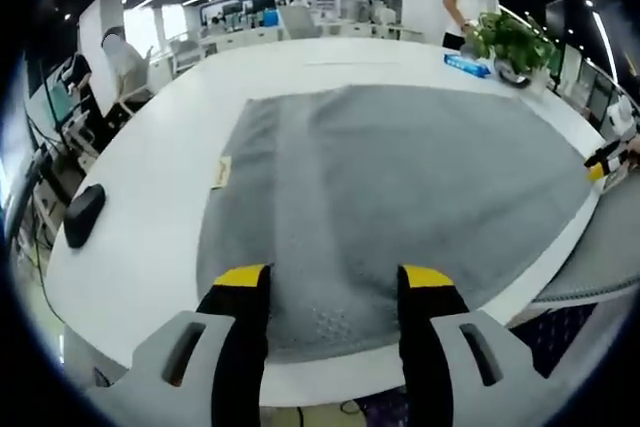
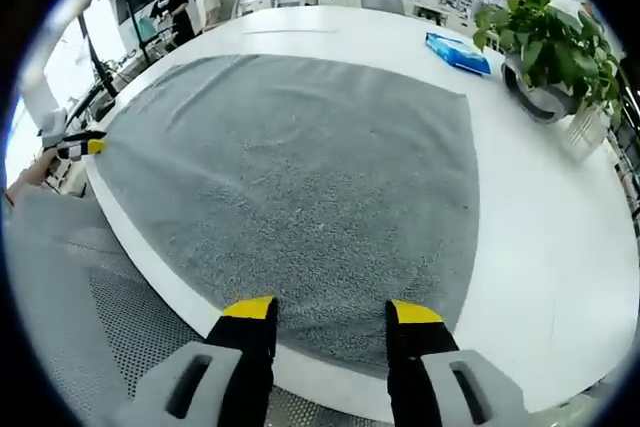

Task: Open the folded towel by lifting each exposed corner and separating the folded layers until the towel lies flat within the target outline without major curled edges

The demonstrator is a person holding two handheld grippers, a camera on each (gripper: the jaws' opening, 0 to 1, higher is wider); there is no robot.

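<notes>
Between the left tongs' [image 1: 334,285] parted, empty jaws lies the near hem of the towel [image 1: 400,197], spread grey over the table [image 1: 150,197]. Right tongs [image 2: 330,313] gape likewise, holding nothing, above the towel's opposite edge. Beyond them the cloth looks nearly flat. My worry: a careless pinch could drag the hem off the table rim or curl it. Farther off stand a plant [image 2: 545,42] and blue pack [image 2: 457,52].
</notes>
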